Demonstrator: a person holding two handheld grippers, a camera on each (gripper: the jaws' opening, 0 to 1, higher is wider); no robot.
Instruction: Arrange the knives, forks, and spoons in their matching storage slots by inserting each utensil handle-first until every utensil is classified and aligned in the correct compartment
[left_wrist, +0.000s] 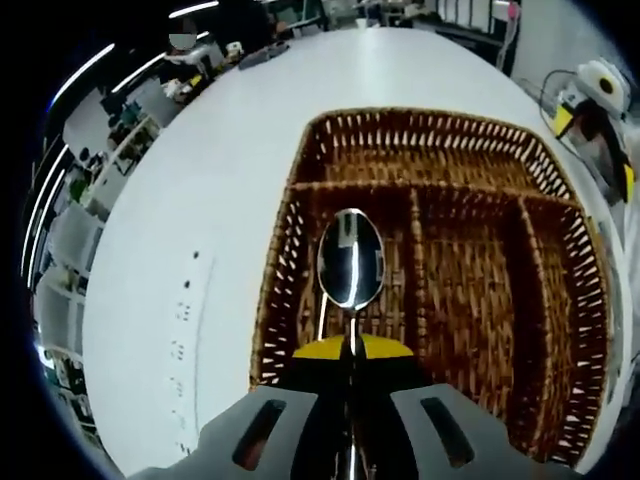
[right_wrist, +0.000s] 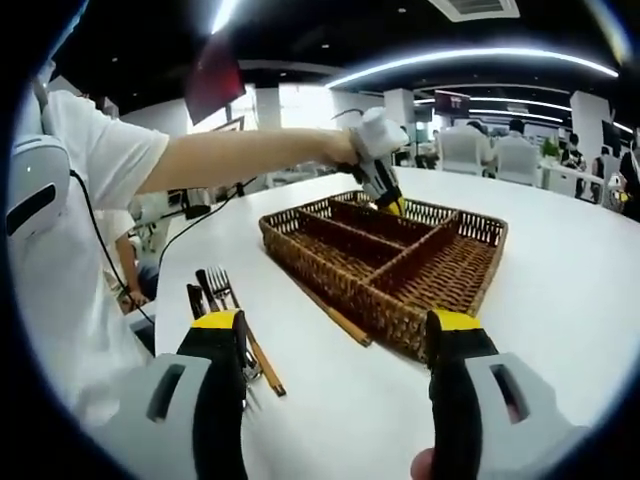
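We read this as the sorting step for a spoon: our left gripper (left_wrist: 352, 385) has its yellow-tipped fingers clamped on the handle of a shiny steel spoon (left_wrist: 350, 262), whose bowl stands out ahead of the fingertips, over one of the long slots of the brown woven wicker tray (left_wrist: 470, 300). Whether the spoon touches the slot floor we cannot tell. Since the task asks for handle-first insertion and the bowl leads here, the next move probably calls for lowering the spoon along the slot's length, keeping it parallel to the wicker dividers, then letting go. Our right gripper (right_wrist: 340, 335) hangs with its fingers wide apart and nothing between them; the wicker tray (right_wrist: 445, 270) lies beyond its fingertips, and the left gripper (right_wrist: 383, 190) reaches over the tray's far side. Just beside the right gripper's left finger lies a cluster of wooden-handled utensils (right_wrist: 225, 300), a fork's tines among them, waiting on the white round table (right_wrist: 560, 290). Around us is an open office with ceiling strip lights, chairs and desks in the distance.
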